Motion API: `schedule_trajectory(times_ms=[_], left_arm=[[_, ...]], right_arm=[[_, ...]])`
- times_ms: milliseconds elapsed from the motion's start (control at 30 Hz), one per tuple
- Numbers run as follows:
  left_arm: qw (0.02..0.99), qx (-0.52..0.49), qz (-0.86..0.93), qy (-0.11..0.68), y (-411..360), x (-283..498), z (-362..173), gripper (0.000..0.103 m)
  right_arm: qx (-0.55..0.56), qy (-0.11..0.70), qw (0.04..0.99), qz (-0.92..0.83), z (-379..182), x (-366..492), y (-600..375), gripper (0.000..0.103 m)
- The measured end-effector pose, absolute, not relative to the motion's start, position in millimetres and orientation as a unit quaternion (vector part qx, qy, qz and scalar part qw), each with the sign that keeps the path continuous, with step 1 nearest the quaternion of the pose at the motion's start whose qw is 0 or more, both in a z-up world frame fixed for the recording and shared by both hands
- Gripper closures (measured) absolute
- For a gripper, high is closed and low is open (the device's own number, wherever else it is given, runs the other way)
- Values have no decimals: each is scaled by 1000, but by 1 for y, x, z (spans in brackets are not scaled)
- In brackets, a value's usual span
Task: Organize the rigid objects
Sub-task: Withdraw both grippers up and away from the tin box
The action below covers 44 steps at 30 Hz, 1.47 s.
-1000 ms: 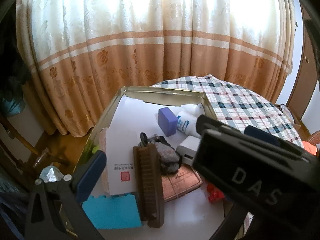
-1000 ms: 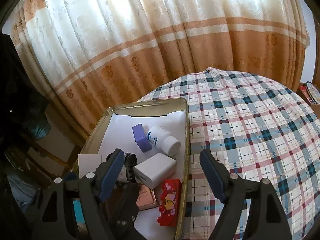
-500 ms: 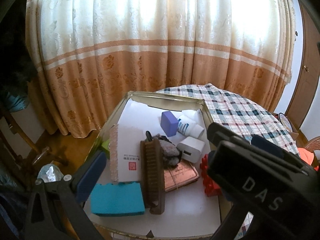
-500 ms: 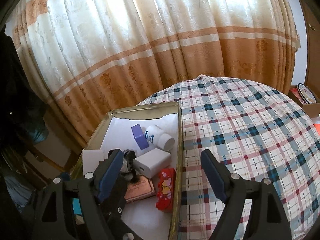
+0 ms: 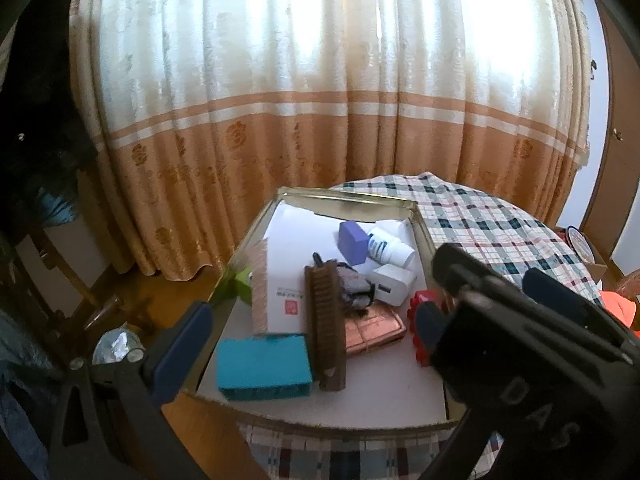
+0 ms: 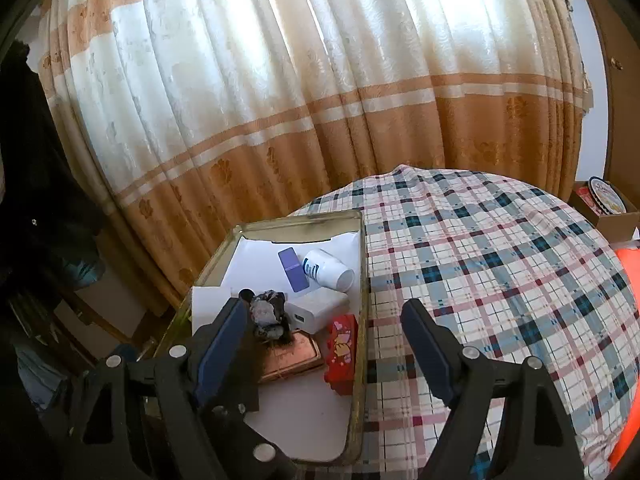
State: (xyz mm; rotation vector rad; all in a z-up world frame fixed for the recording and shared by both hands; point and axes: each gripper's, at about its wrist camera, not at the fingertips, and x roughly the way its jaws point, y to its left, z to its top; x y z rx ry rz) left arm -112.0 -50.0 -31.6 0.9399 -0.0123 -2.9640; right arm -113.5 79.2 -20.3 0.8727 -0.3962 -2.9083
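Clutter fills a shallow metal tin (image 5: 344, 200) that sits at the left edge of a round desk (image 6: 500, 264) under a plaid cloth, with a curtain behind. Inside lie a teal box (image 5: 264, 366), a brown brush (image 5: 324, 320), a white card (image 5: 280, 280), a purple block (image 6: 293, 269), a white bottle (image 6: 328, 270), a white charger (image 6: 316, 312), a grey rock (image 6: 268, 312), a copper case (image 6: 292, 358) and a red toy (image 6: 342, 352). The right tool (image 6: 324, 356) hangs released and empty above the tin's right rim. The left tool (image 5: 312, 344) looks spread, though the right tool's body hides one finger, and nothing appears gripped. Likely risks: the tin's near corner seems to overhang the desk, so a push could tip it; a finger could strike the rim; the bottle, lying on its side, could roll; the tools crowd each other and could collide.
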Motion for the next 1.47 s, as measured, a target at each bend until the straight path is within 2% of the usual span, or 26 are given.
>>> schedule_trajectory(times_ms=[400,500,1067,1467], left_arm=[[30,274,-961,-31,-47,-87,-17,1],[27,267,-963,-33,-47,-82,-12,1],[37,253,-967,3,-58,-76,-5,1],[33,265,-964,-5,-54,-77,-5,1]], right_arm=[[232,-108,8,-967,-2,-75,80,21],[219,-103,5,-970,5,-70,78,13],[207,-116,-8,-971,9,-60,83,13],[217,-120,-6,-969,6,-61,85,13]])
